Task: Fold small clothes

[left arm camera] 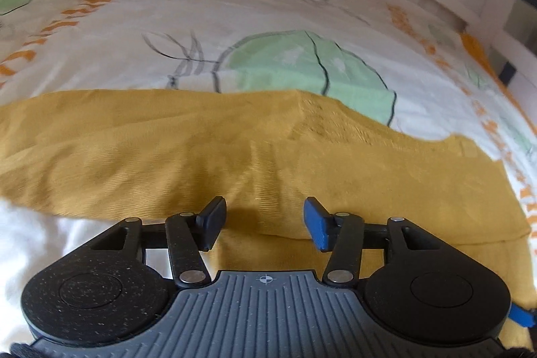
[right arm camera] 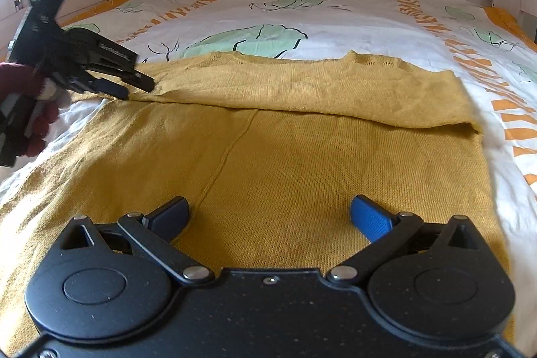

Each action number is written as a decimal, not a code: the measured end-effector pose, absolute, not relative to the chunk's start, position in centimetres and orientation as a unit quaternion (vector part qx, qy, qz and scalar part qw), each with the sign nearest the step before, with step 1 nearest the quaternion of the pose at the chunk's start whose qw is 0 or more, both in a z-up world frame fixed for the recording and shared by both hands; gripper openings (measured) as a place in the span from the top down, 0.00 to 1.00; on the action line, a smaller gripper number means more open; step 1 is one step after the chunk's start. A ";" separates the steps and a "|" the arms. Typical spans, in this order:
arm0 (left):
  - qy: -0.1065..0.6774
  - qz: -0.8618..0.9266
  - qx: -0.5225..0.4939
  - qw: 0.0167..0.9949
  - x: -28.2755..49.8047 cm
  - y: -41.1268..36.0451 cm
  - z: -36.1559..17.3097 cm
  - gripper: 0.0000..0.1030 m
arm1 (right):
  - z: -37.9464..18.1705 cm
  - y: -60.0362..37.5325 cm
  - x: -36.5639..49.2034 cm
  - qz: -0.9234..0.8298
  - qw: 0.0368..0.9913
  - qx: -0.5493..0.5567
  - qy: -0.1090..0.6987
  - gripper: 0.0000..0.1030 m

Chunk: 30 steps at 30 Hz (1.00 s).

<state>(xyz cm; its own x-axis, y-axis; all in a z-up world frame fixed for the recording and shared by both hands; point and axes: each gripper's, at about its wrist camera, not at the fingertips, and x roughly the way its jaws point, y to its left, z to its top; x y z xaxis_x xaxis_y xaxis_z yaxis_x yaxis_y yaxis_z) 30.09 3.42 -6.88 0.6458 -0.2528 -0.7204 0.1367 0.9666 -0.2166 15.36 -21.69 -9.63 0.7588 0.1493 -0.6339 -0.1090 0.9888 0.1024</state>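
Right wrist view: the bed (right arm camera: pixel 352 9), under a white cover printed with green leaves and orange bands, carries the work. A mustard knit garment (right arm camera: pixel 285 163) lies flat on it, directly ahead of and beneath the right tongs (right arm camera: pixel 270 217). Its far portion is turned back over the body, forming a doubled band (right arm camera: pixel 302 86) with a straight crease running across, well ahead of the right tongs.

Progress, as judged: one fold is laid; the garment is still broad, so further folds appear outstanding. No finished pile is visible.

Right tongs: spread wide, nothing between the pads, poised over the near panel and central seam.

Left tongs (right arm camera: pixel 139 88): seen at the left end of the folded band, tips at or just touching the cloth edge; contact cannot be confirmed. Left wrist view shows the left tongs (left arm camera: pixel 265 220) partly spread, pads clear of the fabric lying beyond them, gripping nothing. A hand (right arm camera: pixel 30 109) in a dark red glove holds the tool.

Writing: small lettering on the left tool's body is too small to read. No brand or label is legible elsewhere.
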 end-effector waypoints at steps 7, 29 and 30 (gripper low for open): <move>0.388 -0.059 -0.091 0.915 28.9 10.1 -5.5 0.49 | -9.6 -21.4 15.9 0.070 0.932 0.019 0.357 0.00; 0.330 0.142 -0.298 0.885 26.0 34.9 -6.1 0.48 | -8.7 -19.9 17.9 0.038 0.914 0.015 0.404 0.00; 0.330 0.141 -0.304 0.883 26.2 35.4 -6.4 0.48 | -8.7 -19.6 18.1 0.036 0.914 0.015 0.404 0.00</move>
<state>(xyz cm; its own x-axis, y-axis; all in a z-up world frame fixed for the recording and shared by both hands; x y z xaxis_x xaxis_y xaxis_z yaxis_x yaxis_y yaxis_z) 26.17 35.38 -6.40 0.7429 0.0492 -0.6676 -0.4494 0.7758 -0.4429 18.09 -19.61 -8.67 0.6703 0.0778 -0.7380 -0.0543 0.9970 0.0558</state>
